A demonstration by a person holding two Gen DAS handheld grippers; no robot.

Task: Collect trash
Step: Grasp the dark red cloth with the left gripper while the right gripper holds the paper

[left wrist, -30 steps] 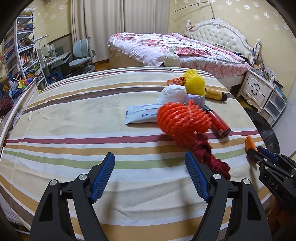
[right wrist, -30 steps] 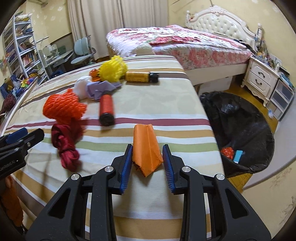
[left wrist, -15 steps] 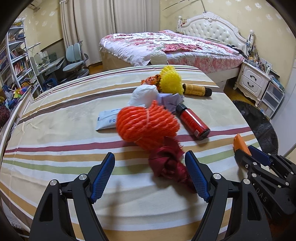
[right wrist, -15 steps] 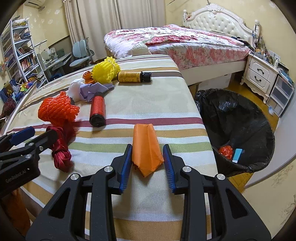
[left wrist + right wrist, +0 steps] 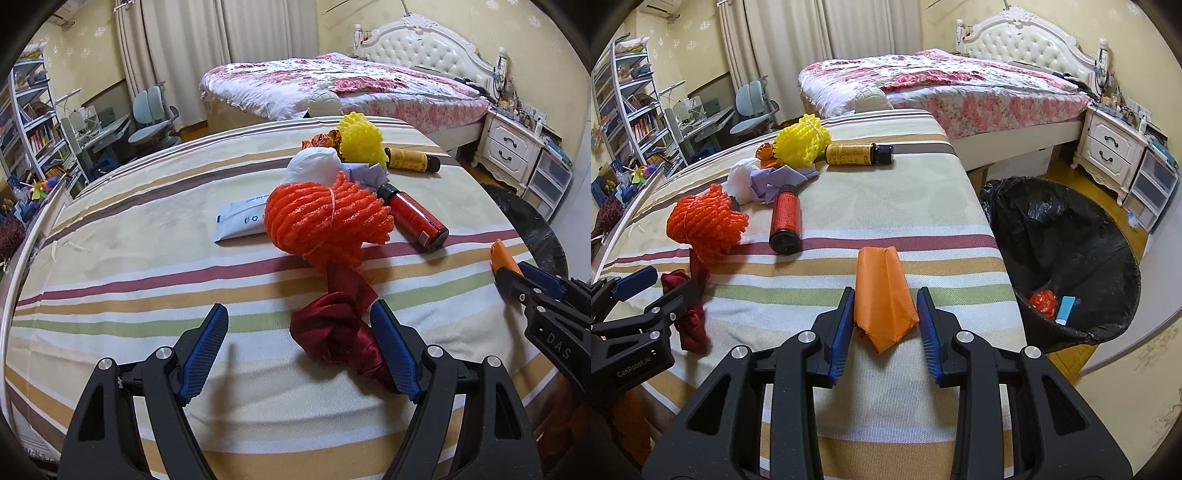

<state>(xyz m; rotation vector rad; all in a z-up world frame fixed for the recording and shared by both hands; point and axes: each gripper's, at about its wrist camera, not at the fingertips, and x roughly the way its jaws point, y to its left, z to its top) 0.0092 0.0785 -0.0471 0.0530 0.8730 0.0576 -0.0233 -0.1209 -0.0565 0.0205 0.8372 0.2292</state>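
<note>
Trash lies on a striped tablecloth point(image 5: 122, 295). My left gripper point(image 5: 299, 347) is open, its right finger beside a crumpled dark red cloth point(image 5: 332, 332), which also shows in the right wrist view point(image 5: 690, 314). Beyond it lie an orange foam net point(image 5: 325, 225), a red bottle point(image 5: 417, 218), a white packet point(image 5: 240, 221), a white wad point(image 5: 314, 166), a yellow net point(image 5: 362, 140) and a yellow bottle point(image 5: 410, 160). My right gripper point(image 5: 884, 325) is shut on an orange folded wrapper point(image 5: 882, 299) just above the table.
A black-lined trash bin point(image 5: 1063, 229) stands on the floor right of the table, with orange and blue scraps inside. A bed point(image 5: 942, 85) and white nightstand point(image 5: 1115, 144) are behind. Shelves point(image 5: 33, 129) and desk chairs point(image 5: 155, 114) stand at the far left.
My left gripper has moved forward and right, so the dark red cloth now sits beside its right finger. The right gripper keeps hold of the orange wrapper, almost still.
</note>
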